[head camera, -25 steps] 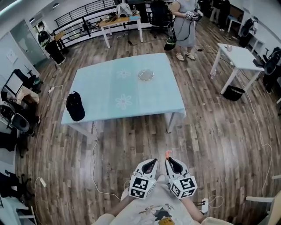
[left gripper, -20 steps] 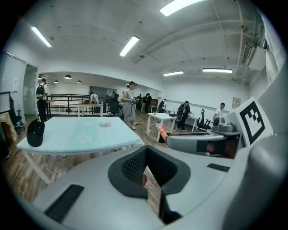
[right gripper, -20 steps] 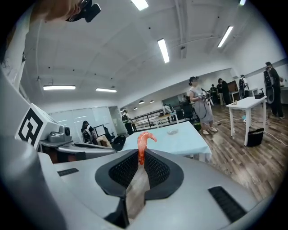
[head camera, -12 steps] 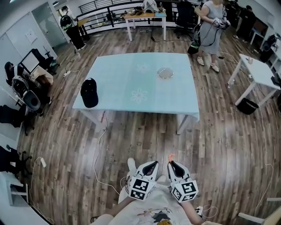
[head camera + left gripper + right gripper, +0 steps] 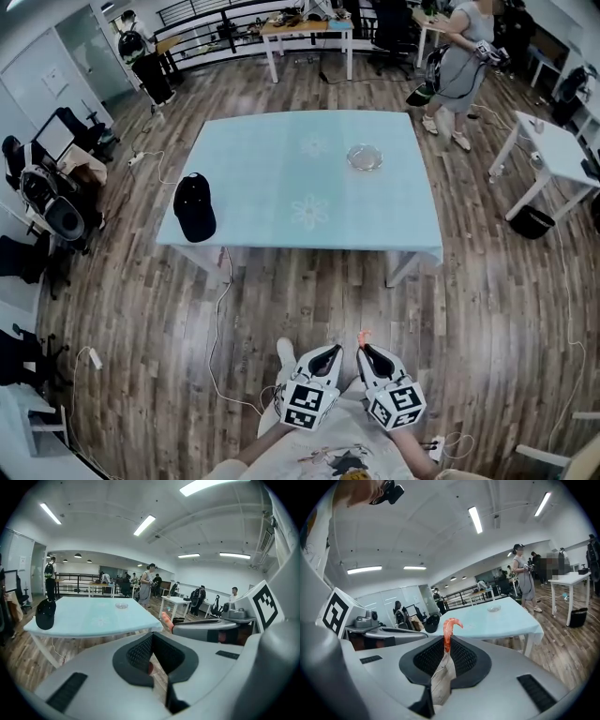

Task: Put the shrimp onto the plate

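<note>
Wide office here, brown plank floor (image 5: 319, 309) running right across. The pale blue bench (image 5: 262, 159) stands mid-room on white legs. Off its right edge, well apart, a white table (image 5: 553, 155) with a black bin (image 5: 532, 222) under it. Beyond the far edge, a wood-topped table (image 5: 305, 26) by a black railing (image 5: 197, 11). Office chairs (image 5: 61, 216) cluster at the left. A white cable (image 5: 218, 309) trails over the floor, and strip lights (image 5: 475, 519) glow on a white ceiling (image 5: 154, 498).
</note>
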Motion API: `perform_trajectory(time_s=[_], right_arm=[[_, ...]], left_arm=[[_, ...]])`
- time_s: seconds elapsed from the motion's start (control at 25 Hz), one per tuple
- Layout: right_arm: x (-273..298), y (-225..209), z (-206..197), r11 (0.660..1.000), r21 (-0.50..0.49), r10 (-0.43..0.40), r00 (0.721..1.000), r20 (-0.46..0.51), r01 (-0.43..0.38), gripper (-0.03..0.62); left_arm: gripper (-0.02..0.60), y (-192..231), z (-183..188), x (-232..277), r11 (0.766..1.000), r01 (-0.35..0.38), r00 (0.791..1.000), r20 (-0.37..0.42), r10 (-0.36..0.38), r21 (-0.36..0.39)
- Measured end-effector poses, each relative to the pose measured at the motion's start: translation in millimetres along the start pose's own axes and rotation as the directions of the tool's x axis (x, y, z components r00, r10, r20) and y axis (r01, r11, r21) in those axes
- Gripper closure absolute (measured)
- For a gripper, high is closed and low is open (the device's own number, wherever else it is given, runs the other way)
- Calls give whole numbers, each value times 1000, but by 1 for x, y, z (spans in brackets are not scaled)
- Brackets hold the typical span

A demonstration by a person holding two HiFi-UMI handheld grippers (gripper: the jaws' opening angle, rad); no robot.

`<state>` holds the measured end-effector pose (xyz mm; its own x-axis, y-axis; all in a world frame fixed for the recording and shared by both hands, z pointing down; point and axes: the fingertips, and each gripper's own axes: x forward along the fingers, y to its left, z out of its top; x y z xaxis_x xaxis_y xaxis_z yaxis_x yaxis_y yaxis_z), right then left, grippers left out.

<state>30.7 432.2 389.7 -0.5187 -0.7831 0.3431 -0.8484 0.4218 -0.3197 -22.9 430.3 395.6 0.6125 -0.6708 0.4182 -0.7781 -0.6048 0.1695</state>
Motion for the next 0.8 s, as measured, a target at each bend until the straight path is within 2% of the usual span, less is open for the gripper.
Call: perform_trajectory(time_s=[0.32,0.6,0.8], right_arm=[[109,36,7,998,41,-36,998,-43,37,536],[193,75,40,999,-5,-50,997,-51,49,536],[241,107,56,999,-8,-47,999,-23,47,536]], left_arm=[[574,119,7,-2,999,3,1000,-14,-3,-45],[574,214,36,-11,998,7,1000,30,-5,-61],[574,267,39,-33,998,-3,999,42,6,-66]])
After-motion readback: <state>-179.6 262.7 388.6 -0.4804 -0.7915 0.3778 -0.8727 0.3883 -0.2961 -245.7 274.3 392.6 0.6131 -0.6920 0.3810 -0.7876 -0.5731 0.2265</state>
